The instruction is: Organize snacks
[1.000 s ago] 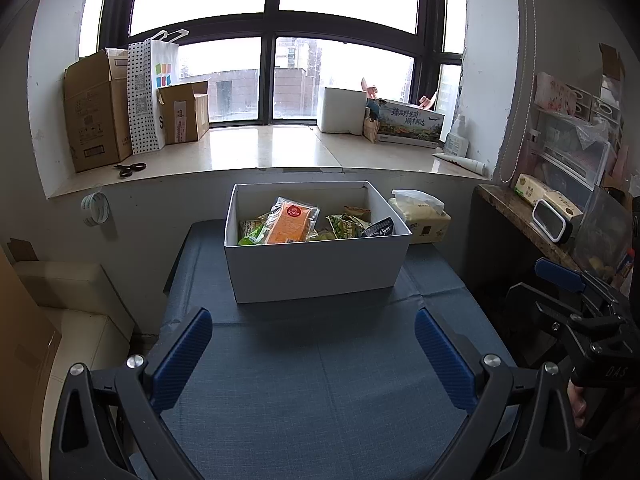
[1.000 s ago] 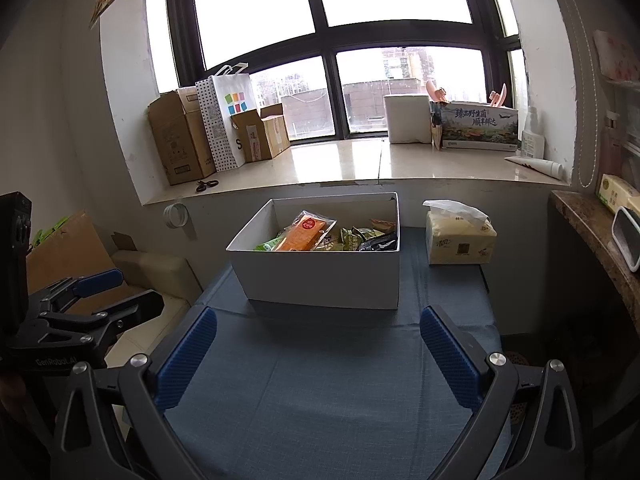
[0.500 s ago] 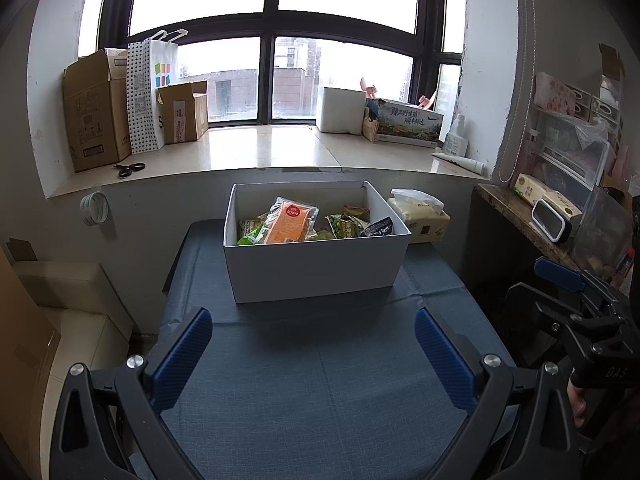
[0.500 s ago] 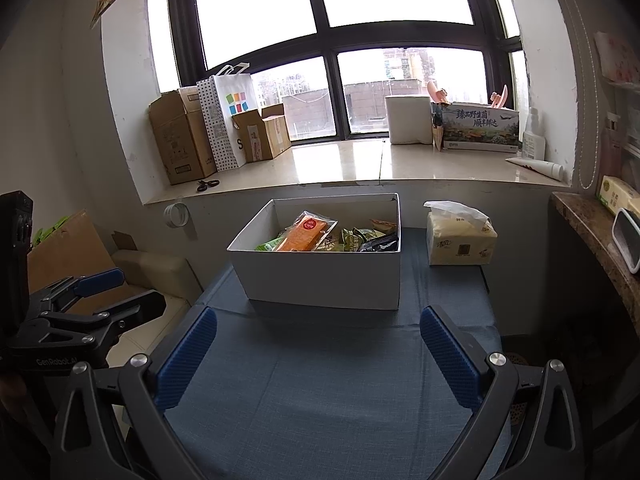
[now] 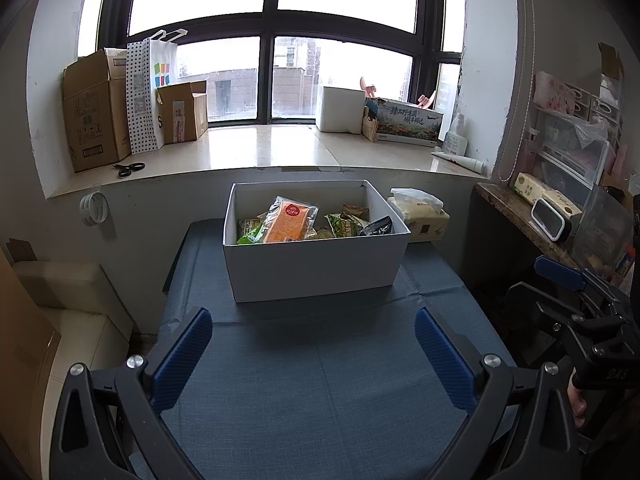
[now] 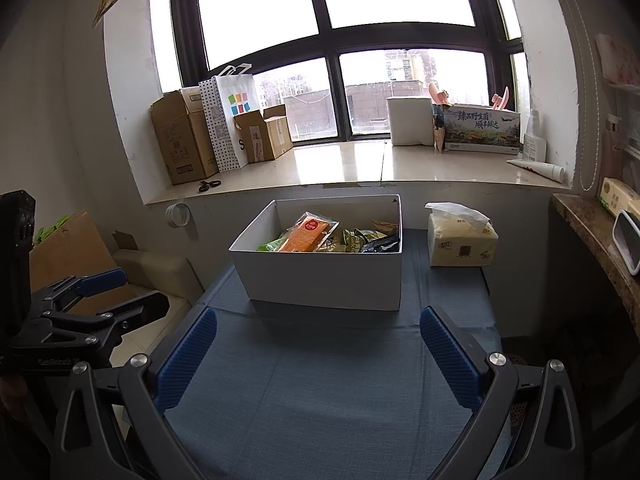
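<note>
A white box [image 5: 316, 264] stands at the far end of the blue-clothed table [image 5: 320, 380]; it also shows in the right wrist view [image 6: 324, 280]. It holds several snack packets, with an orange packet [image 5: 286, 224] on top and green and dark packets [image 5: 348, 224] beside it. My left gripper [image 5: 314, 356] is open and empty, low over the table, well short of the box. My right gripper [image 6: 318, 360] is open and empty too, at the same distance. Each gripper shows at the edge of the other's view.
A tissue pack [image 6: 460, 242] sits right of the box. The windowsill behind holds cardboard boxes [image 5: 94, 108], a dotted paper bag [image 5: 150, 92], scissors [image 5: 129, 168] and a printed carton [image 5: 408, 122]. A side counter [image 5: 528, 220] stands at the right, and cartons on the floor at the left.
</note>
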